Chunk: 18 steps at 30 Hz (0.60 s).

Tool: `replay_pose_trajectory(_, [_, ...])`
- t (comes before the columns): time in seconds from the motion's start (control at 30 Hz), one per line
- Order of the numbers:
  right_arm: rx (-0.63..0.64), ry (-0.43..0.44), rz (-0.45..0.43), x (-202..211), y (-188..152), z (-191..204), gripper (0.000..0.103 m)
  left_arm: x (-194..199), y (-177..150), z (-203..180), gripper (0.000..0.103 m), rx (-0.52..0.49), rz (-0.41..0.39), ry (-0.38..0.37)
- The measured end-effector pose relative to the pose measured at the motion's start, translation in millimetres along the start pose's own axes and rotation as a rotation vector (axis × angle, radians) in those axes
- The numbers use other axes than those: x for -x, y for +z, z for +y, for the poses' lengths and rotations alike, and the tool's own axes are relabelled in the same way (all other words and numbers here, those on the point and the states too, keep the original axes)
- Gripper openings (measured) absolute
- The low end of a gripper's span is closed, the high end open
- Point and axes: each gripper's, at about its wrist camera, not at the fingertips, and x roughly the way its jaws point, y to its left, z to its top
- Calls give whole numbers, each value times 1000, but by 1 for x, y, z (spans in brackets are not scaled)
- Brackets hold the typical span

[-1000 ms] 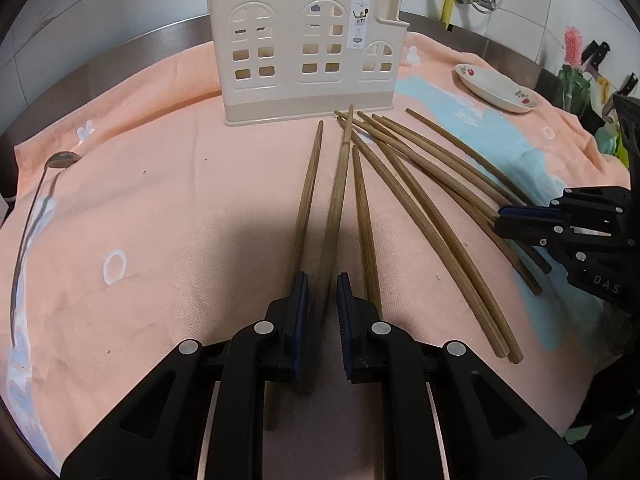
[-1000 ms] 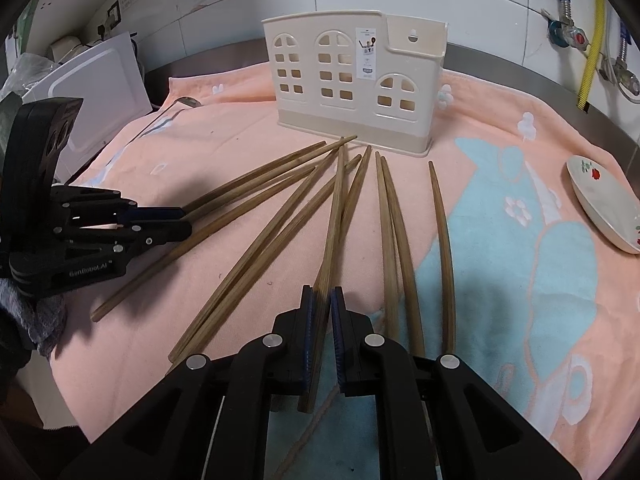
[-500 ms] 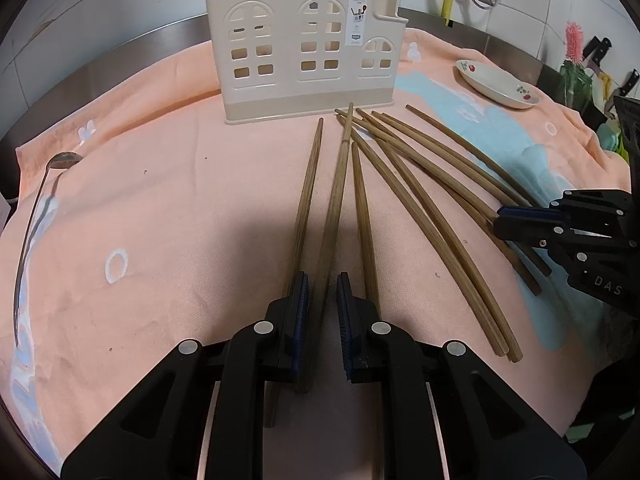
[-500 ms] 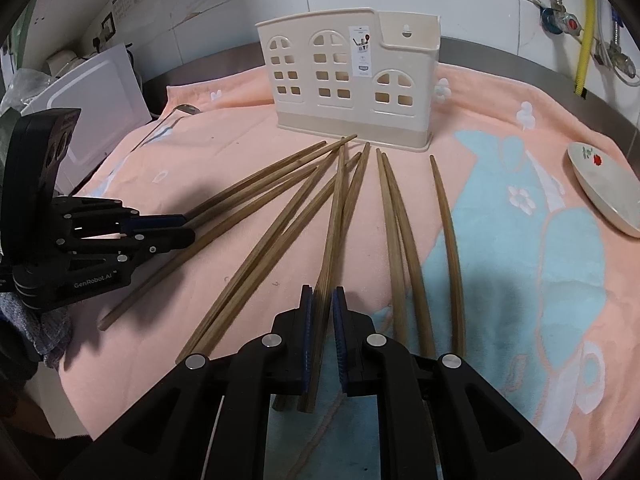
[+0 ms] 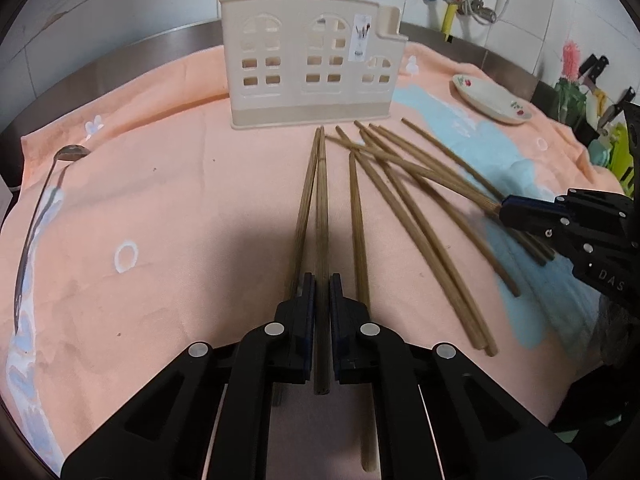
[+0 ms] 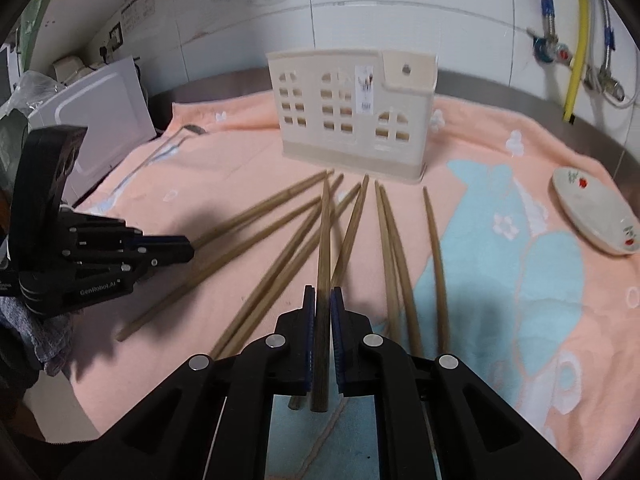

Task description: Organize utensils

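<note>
Several wooden chopsticks point(image 5: 404, 204) lie fanned on a peach towel point(image 5: 160, 208) in front of a beige utensil holder point(image 5: 312, 76) shaped like a house. My left gripper point(image 5: 322, 284) is shut on one chopstick point(image 5: 322, 216), lifted slightly and pointing at the holder. My right gripper point(image 6: 323, 296) is shut on another chopstick point(image 6: 324, 236), raised above the pile point(image 6: 392, 248), pointing at the holder point(image 6: 352, 116). Each gripper shows in the other's view: the right point(image 5: 560, 220), the left point(image 6: 120, 252).
A metal spoon point(image 5: 36, 220) lies at the towel's left edge. A small white dish point(image 5: 492, 100) with a red print sits at the right. A white appliance point(image 6: 92, 108) stands at the far left. Pipes and valves point(image 6: 576, 44) run on the tiled wall behind.
Both grippers have closed on a chopstick and lifted it off the towel. The left one's chopstick has swung to lie next to its neighbour. The holder looks nearer and higher in both views.
</note>
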Motion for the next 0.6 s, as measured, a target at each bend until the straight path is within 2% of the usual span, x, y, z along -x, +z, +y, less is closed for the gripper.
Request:
replay_pose_trajectory(0.37, [24, -16, -133, 50, 36, 9, 7, 59, 17, -10, 6, -3, -148, -7])
replay_pose_trajectory(0.6, [52, -9, -161, 69, 71, 13, 7, 89, 40, -17, 6, -36, -220, -5])
